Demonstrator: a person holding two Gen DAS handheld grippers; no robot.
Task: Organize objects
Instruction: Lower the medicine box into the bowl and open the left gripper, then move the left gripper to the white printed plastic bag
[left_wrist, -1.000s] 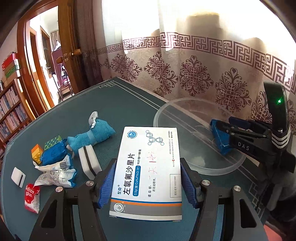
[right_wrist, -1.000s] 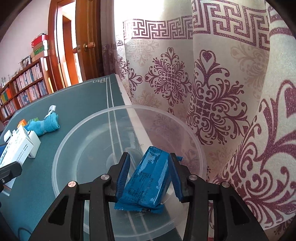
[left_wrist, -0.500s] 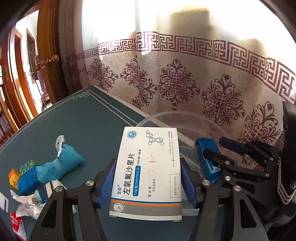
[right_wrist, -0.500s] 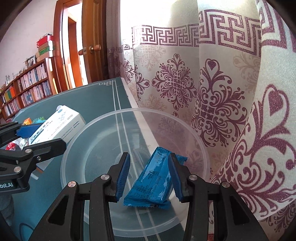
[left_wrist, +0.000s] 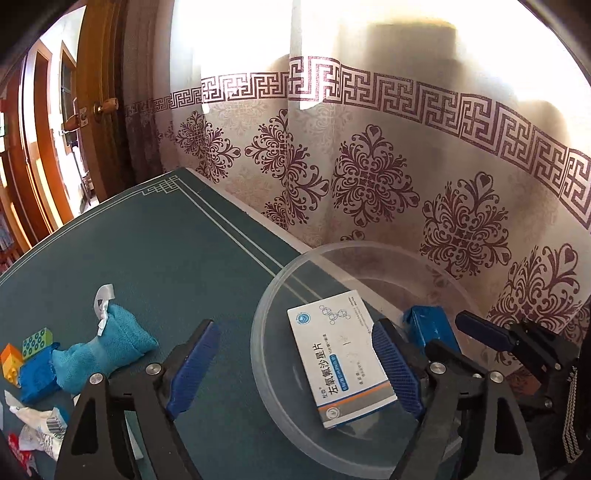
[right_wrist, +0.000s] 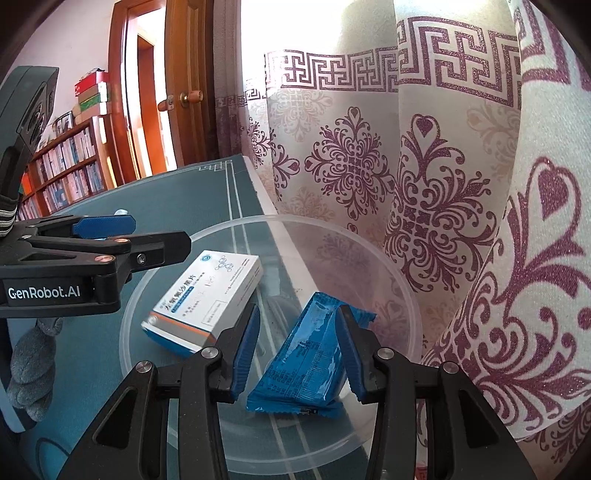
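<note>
A clear plastic bowl (left_wrist: 369, 245) (right_wrist: 280, 217) stands on the green table by the curtain. A white medicine box (left_wrist: 340, 354) (right_wrist: 207, 299) lies flat inside it, free of any pad. My left gripper (left_wrist: 293, 326) (right_wrist: 160, 232) hovers over the bowl's near-left rim with its jaws opening and nothing pressed between them. The box sits just beside its right finger. My right gripper (right_wrist: 297, 314) (left_wrist: 443, 332) reaches into the bowl, shut on a blue snack packet (right_wrist: 306, 358) (left_wrist: 424, 325). The packet tilts between the pads, its lower end near the bowl floor.
Left of the bowl lie a teal cloth pouch (left_wrist: 107, 343), toy bricks (left_wrist: 29, 350) and crumpled wrappers (left_wrist: 40, 424). A patterned curtain (left_wrist: 369, 166) hangs right behind the table edge. A wooden door (left_wrist: 107, 110) and bookshelves (right_wrist: 62, 166) stand far left.
My left gripper moved right over the bowl and its jaws spread; the medicine box left the pads and now lies in the bowl. The right gripper stayed put; its packet tilted.
</note>
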